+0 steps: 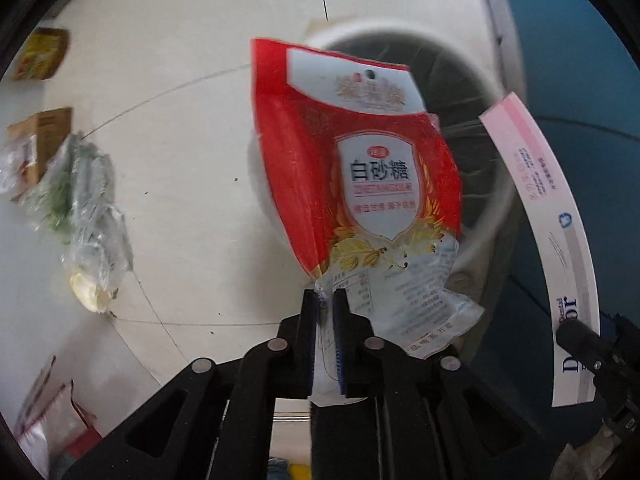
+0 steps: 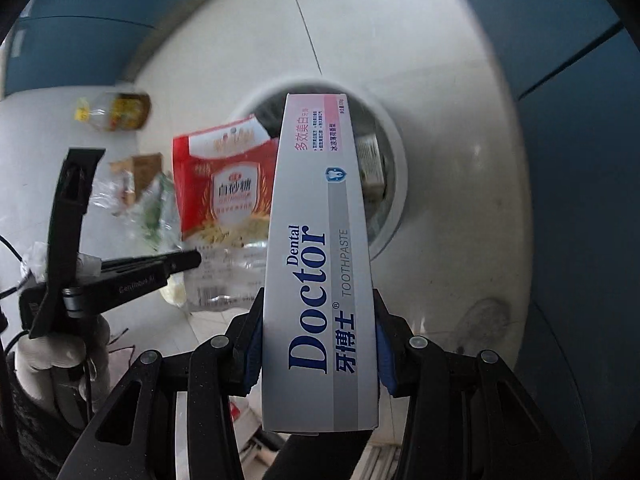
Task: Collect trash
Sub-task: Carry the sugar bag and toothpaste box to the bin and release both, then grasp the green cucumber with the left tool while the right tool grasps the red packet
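The left gripper (image 1: 325, 300) pinches an empty sugar bag (image 1: 356, 168) by its clear bottom corner; the right gripper (image 2: 320, 344) clamps a toothpaste box (image 2: 320, 248), both held over the white bin (image 2: 394, 200). Dropping seems next, calling for each to hang squarely over the opening before releasing. More wrappers (image 1: 80, 208) litter the floor (image 1: 180, 160).

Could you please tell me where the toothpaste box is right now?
The toothpaste box is clamped in the right gripper, held up over the white bin, just right of the red sugar bag in the left gripper.
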Tool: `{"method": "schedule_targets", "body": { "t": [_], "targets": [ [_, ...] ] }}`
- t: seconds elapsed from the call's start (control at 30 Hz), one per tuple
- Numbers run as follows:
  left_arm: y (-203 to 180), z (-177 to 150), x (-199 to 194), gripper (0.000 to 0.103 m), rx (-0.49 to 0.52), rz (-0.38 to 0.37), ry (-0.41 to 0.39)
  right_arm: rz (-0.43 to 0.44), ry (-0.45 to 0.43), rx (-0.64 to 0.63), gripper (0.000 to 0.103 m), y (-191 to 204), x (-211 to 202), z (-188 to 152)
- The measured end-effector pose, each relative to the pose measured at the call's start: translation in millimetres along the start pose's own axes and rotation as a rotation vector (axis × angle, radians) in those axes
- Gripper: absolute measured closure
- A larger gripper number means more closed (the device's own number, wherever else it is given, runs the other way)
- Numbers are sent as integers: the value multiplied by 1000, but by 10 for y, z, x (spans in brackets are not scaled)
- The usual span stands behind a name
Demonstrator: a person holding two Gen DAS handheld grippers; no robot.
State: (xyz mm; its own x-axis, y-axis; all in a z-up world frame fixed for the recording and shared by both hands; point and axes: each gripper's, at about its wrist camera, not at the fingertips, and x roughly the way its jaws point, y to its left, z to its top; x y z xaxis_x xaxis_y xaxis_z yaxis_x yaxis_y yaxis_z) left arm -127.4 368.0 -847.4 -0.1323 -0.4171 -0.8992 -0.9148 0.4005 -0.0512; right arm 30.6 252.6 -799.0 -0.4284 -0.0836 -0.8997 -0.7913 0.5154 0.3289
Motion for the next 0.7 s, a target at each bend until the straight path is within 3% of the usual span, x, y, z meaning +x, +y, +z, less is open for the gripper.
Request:
{"method": "schedule_targets", "body": {
  "t": [0.07,0.17,0.23,0.27,0.3,0.33,0.47,0.63,0.7],
  "targets": [
    [9,74,130,86,6,6,10,4,49,13,55,-132,299,137],
    [60,115,147,80,-4,-52,7,3,109,30,53,-204,539,365],
    [88,98,115,52,3,-35,-5,-8,107,38,38,-177,545,483],
    [98,70,67,27,7,-26,-25,-16,95,40,25,-179,506,512],
    [100,44,12,11,10,-12,-44,-21,82,43,22,-175,455,519],
    [105,28,-40,7,8,-2,-52,-27,63,48,22,-171,370,529],
    [252,-140,-370,6,-28,56,-119,-84,9,45,13,-136,10,521],
    [327,-347,-877,6,-76,24,-179,-132,-59,17,9,-17,-581,334],
    [342,-454,-1060,6,-88,23,-201,-148,-82,3,3,94,-751,241]
  ]
}}
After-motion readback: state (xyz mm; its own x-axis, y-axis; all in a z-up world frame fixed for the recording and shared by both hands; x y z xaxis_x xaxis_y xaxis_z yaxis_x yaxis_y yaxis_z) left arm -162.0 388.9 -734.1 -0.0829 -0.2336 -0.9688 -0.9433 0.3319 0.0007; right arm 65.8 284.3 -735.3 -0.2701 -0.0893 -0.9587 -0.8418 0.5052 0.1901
